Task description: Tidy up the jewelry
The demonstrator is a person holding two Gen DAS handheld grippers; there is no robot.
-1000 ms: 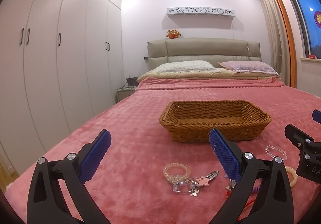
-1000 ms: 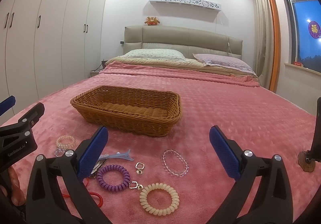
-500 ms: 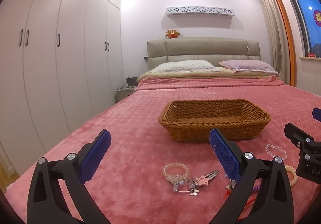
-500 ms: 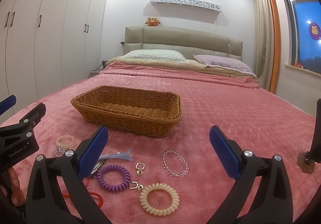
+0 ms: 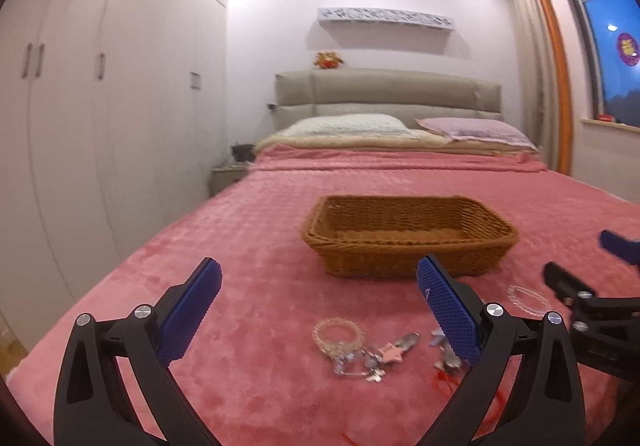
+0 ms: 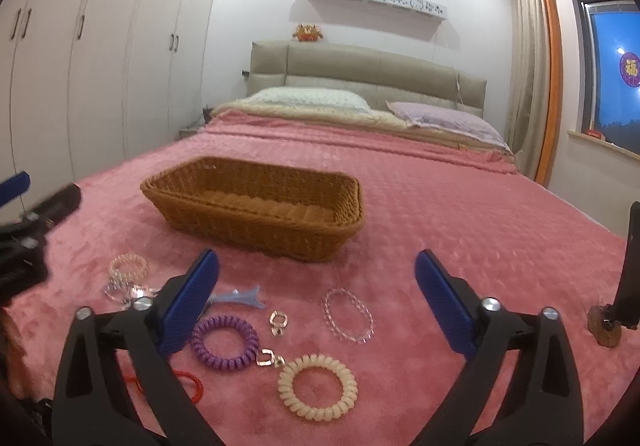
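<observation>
A brown wicker basket (image 6: 260,234) sits on the pink bed cover, with loose jewelry in front of it. My right gripper (image 6: 316,262) hovers over a clear bead bracelet (image 6: 329,310), a cream coil hair tie (image 6: 288,386), a purple coil tie (image 6: 200,346), a blue hair clip (image 6: 240,296) and small gold charms (image 6: 277,320). Its jaws are closing and hold nothing. My left gripper (image 5: 319,266) is open above a pink bead bracelet (image 5: 320,334) and a star clip (image 5: 390,352), short of the basket (image 5: 408,258).
White wardrobes (image 5: 100,126) line the left wall. Pillows (image 6: 312,100) and a grey headboard lie at the far end. A small wooden stand (image 6: 606,330) with a black post sits on the cover at the right. A red cord (image 6: 192,382) lies under my right gripper's left finger.
My right gripper's fingers have drawn slightly closer together. The left wrist view has swung a little, shifting the basket leftward, and is now blurred. The jewelry has not moved.
</observation>
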